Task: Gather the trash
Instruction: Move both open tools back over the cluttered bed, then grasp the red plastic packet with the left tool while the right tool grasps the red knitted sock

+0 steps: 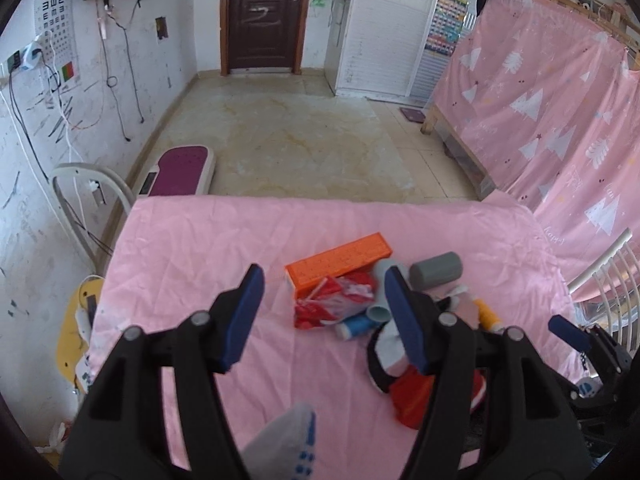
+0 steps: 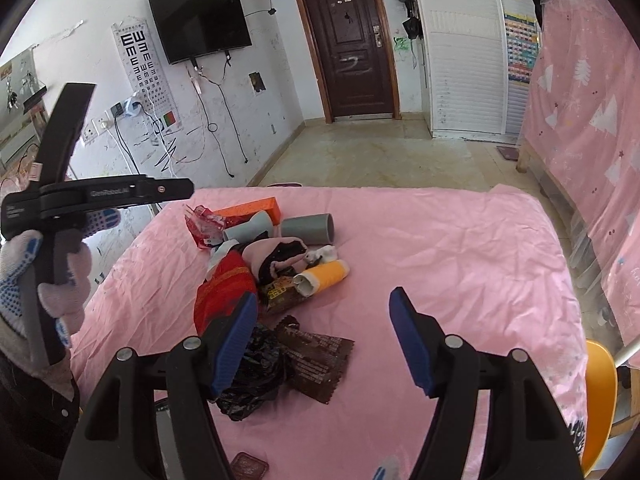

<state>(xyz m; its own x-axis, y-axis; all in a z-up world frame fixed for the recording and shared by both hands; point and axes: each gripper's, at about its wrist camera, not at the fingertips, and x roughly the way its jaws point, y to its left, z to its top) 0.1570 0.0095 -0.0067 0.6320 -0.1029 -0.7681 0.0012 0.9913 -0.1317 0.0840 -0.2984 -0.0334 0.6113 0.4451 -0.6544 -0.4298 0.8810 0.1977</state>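
Pink sheet (image 1: 200, 248) is covering the table, and the trash is lying in one pile near its middle. You're holding the left gripper (image 1: 324, 312) above the pile's near-left edge, jaws partly open with nothing between the pads; the red wrapper (image 1: 332, 304) and orange box (image 1: 340, 258) are showing through the gap, with the grey tube (image 1: 436, 270) just right of them. Your right gripper (image 2: 324, 336) is hovering over the pile's near side, jaws also partly open and gripping nothing. Its left pad is sitting over the black plastic bag (image 2: 252, 380), with the brown wrapper (image 2: 316, 360) just beside it and the yellow spool (image 2: 324, 276) farther back. Your gloved left hand (image 2: 24, 272) is showing at the right camera's left edge.
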